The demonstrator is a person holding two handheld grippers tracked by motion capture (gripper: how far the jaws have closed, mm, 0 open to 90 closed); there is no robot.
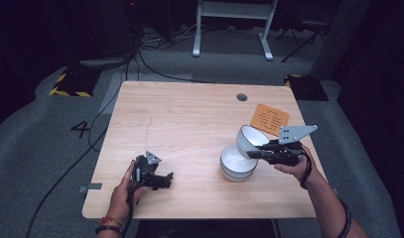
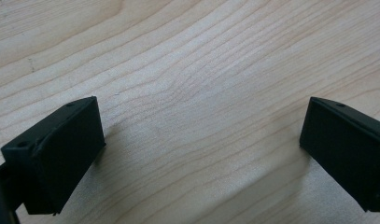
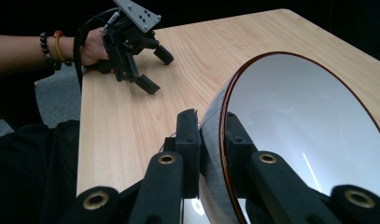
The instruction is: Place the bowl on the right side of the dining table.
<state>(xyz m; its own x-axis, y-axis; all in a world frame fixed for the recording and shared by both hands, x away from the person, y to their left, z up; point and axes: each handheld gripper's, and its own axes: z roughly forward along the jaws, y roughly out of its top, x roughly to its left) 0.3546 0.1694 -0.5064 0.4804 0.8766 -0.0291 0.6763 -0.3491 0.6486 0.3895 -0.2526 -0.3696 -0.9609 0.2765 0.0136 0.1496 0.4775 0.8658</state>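
Right hand-held gripper (image 3: 211,140) pinches tilted bowl (image 3: 299,135); high view adds second bowl (image 1: 237,163).

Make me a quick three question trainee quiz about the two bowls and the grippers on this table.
1. True or false: the right gripper is shut on the rim of the tilted bowl.
2. What lies beyond the bowls, near the table's far right edge?
A. an orange card
B. a spoon
C. a cup
3. What is between the left gripper's fingers?

Key:
1. True; one finger sits inside the rim, one outside, with the bowl held tilted above the second bowl.
2. A, the orange card.
3. Nothing; they stand open over bare wood.
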